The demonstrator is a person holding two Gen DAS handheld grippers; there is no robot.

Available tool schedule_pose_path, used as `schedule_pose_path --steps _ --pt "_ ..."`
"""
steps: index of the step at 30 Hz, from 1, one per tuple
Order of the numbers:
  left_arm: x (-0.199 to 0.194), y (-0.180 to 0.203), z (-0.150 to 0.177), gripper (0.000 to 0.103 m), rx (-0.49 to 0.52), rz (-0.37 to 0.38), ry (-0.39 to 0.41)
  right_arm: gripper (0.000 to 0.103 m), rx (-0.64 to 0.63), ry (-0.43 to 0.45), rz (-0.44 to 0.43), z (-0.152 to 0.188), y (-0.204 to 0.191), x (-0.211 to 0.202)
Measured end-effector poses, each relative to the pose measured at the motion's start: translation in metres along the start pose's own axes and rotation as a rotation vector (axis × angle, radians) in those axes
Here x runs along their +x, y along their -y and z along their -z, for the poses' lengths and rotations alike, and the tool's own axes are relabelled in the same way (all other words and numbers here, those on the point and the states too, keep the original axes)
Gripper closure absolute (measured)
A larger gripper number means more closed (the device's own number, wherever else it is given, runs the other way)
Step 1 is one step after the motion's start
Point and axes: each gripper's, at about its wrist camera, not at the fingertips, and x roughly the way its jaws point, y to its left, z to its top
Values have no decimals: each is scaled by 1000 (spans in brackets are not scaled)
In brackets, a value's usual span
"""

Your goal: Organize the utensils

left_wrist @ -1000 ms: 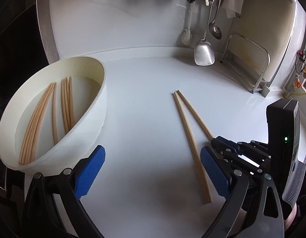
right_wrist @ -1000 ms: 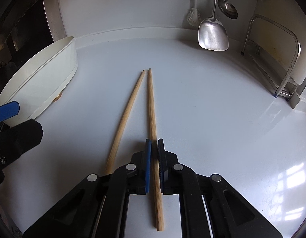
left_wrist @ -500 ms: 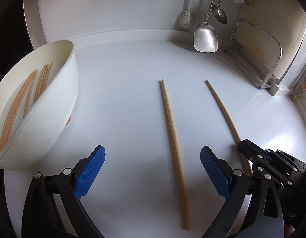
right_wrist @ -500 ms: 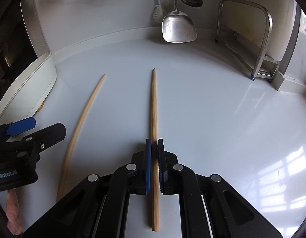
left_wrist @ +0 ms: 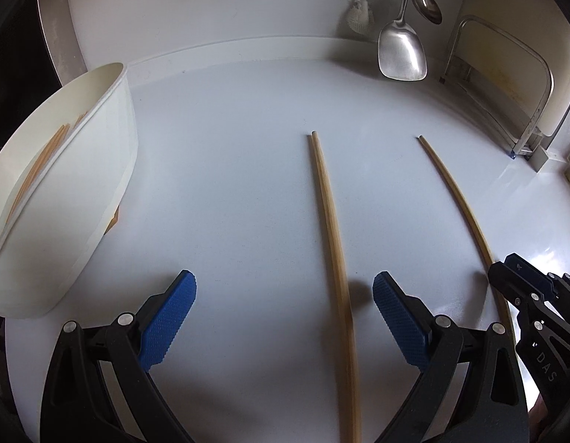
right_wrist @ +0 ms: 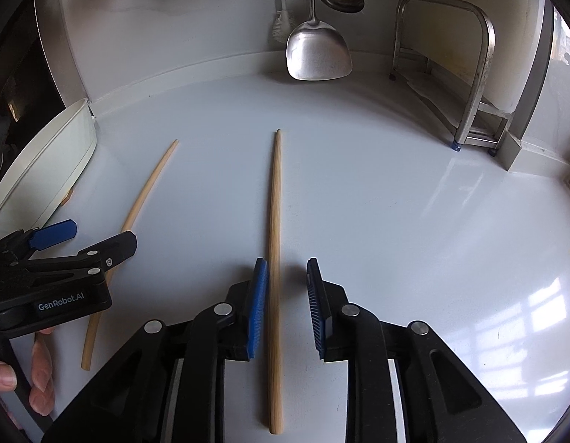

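Spreading my right gripper [right_wrist: 286, 302], I have its blue pads either side of one chopstick [right_wrist: 275, 258] that lies flat on the white counter [right_wrist: 395, 203]; the left pad looks just beside the wood. My left gripper [left_wrist: 283, 321] is wide apart, a second chopstick [left_wrist: 334, 251] lying between its fingers. More chopsticks [left_wrist: 41, 158] rest in the white tub [left_wrist: 81, 184] at left.

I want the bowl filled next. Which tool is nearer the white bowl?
Left. The left tool hovers just right of the white bowl; the right tool straddles a chopstick farther right.
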Motion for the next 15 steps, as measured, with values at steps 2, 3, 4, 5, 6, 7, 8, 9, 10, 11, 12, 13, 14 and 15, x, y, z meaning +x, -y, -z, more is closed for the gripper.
schedule_pose_path --steps 2,3,4,5,6,7,8,9,10,11,12,13,14,15 --pt "1 2 0 8 8 -9 -1 70 -8 0 6 0 0 1" --pt "1 2 0 8 8 -10 -1 69 -17 1 10 0 -1 1" --pt "1 3 -1 8 7 -15 -1 69 -31 0 16 0 -3 2" --pt "0 3 0 8 7 -18 0 69 -46 1 23 0 -4 3" --pt "1 4 -1 9 7 -17 1 69 -54 3 26 0 -5 3" --pt "0 3 -1 10 5 -12 1 69 -56 5 25 -1 -5 3" --pt "0 3 0 13 2 -4 1 69 -55 4 24 -2 -5 4" --pt "-1 3 0 14 2 2 4 69 -55 5 25 -2 -5 4" --pt "-2 4 0 19 9 4 7 69 -57 4 27 -2 -5 4" --pt "-4 6 0 27 18 10 9 69 -60 2 30 -2 -6 4" --pt "-5 8 0 32 27 17 11 69 -63 0 32 -2 -7 4" --pt "-7 10 0 42 36 26 12 69 -65 -1 31 -1 -7 4" --pt "-9 13 1 51 49 33 13 69 -64 -2 30 -1 -7 3" --pt "-10 16 2 56 60 42 14 71 -61 -3 31 -1 -7 3"
